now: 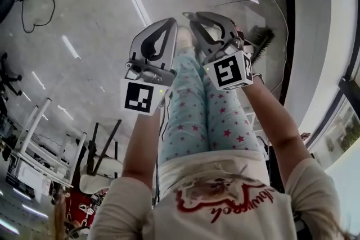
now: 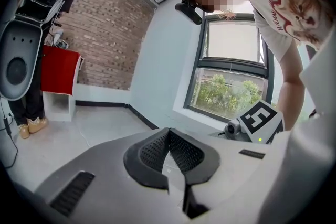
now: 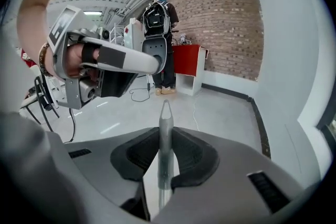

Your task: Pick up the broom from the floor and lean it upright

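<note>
Broom (image 3: 166, 113): we log it as picked up and in hand, not yet leaned. Its slim grey handle (image 3: 164, 176), tipped with a hanging loop, lies between the fingers (image 3: 193, 157) of the right gripper (image 3: 165, 136), which are closed on it from both sides, the loop end poking out past the fingertips. The dark bristle head (image 1: 260, 42) shows just right of the right gripper in the head view. We cannot tell whether the bristles are quite clear of the floor (image 1: 95, 14), though we judge the broom to be carried by the right gripper alone. Left gripper (image 2: 168, 132): just left of the right gripper, fingers (image 2: 149, 152) closed tip to tip on nothing, taking no part in the hold. White wall (image 1: 315, 19): right of the right gripper, beyond the bristle head; we take it for the likeliest surface to lean against, but that is only our guess. Done, as we judge it: the grasp and the lift off the floor. Outstanding: bringing the broom upright with the bristle head down, resting the handle against a support such as that wall, and opening the fingers of the right gripper once it stands. No part of the broom touches the wall in any view.
</note>
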A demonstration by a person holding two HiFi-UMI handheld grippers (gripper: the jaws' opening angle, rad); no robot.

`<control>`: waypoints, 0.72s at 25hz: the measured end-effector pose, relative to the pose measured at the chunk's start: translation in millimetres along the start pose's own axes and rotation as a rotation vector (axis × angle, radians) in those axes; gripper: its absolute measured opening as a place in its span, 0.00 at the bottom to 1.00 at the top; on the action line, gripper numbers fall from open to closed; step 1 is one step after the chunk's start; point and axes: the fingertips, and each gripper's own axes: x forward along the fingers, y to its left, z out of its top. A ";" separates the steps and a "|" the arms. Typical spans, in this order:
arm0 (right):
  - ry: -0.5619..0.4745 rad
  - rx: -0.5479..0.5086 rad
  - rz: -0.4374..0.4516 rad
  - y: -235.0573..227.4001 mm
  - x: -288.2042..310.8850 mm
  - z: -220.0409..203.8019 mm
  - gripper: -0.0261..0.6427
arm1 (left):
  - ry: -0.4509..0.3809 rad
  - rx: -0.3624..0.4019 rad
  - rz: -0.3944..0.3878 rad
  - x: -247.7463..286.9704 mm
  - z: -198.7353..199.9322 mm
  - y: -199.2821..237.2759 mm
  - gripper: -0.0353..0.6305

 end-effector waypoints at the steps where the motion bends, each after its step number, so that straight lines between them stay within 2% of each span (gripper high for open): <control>1: -0.005 0.004 -0.015 -4.6 -8.5 7.6 0.18 | -0.003 0.001 -0.008 0.8 8.2 -4.8 0.08; 9: -0.045 0.043 -0.112 -25.7 -61.7 53.4 0.18 | -0.017 0.014 -0.072 2.0 60.5 -38.9 0.08; 18: -0.117 0.076 -0.222 -40.8 -109.6 99.1 0.18 | -0.029 0.100 -0.193 -9.4 106.2 -66.1 0.08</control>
